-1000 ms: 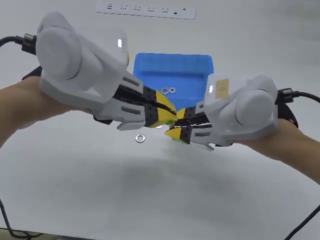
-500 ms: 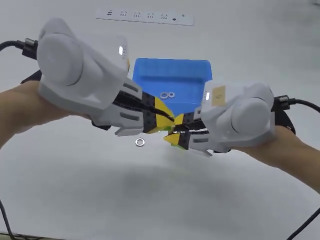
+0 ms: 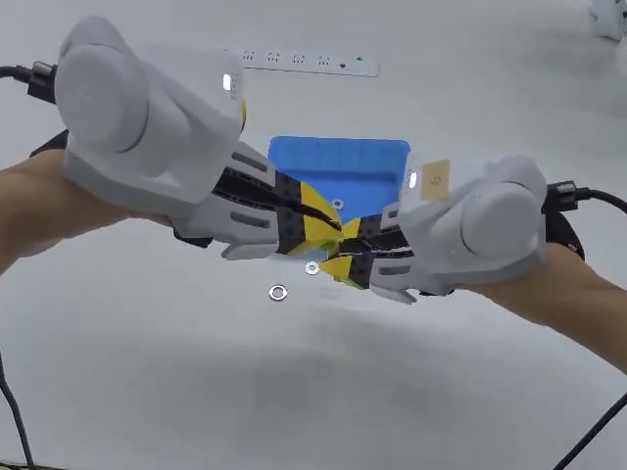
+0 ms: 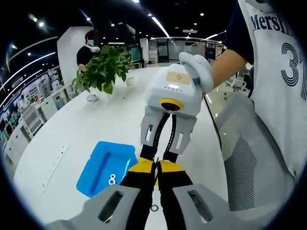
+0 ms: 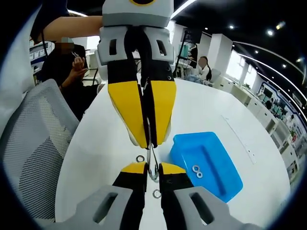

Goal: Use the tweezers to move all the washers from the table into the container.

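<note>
Two washers (image 5: 195,170) already sit in the blue container (image 5: 220,184). Two loose washers (image 5: 140,158) lie on the white worktop (image 5: 96,143) just beside it, so the job looks about half done (as far as I can see). The left gripper (image 5: 152,142) and the right gripper (image 5: 152,168) meet tip to tip right above the loose ones. Both sets of jaws look pressed together on the thin metal tweezers (image 5: 151,155) between them.
</note>
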The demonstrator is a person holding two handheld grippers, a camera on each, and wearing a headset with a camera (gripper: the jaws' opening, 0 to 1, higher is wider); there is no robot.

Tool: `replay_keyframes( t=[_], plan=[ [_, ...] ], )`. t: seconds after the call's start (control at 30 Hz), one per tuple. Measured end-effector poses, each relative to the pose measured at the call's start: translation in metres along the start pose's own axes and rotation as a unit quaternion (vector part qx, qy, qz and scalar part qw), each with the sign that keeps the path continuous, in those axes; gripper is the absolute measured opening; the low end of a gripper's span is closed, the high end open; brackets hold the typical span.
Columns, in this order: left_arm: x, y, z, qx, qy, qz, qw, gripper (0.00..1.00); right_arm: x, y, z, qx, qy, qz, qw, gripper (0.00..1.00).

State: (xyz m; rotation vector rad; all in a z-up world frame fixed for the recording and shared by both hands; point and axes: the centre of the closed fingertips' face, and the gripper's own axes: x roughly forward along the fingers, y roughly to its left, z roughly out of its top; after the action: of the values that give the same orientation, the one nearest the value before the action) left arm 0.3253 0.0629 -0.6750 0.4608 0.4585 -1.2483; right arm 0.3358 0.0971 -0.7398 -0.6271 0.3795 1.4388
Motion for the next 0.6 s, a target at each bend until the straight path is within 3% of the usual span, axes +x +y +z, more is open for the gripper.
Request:
replay_keyframes(
  t=[0.43,0.6],
  plan=[
    [-0.017,0.015,0.024,0.028,-0.014,0.018,0.9994,0.06,-0.014,-0.02,0.025,-0.03,-0.011,-0.02,0.9993,0.1],
    [-0.018,0.022,0.026,0.038,-0.016,0.022,0.9989,0.06,-0.015,-0.028,0.032,-0.042,-0.01,-0.025,0.9987,0.1]
  ],
)
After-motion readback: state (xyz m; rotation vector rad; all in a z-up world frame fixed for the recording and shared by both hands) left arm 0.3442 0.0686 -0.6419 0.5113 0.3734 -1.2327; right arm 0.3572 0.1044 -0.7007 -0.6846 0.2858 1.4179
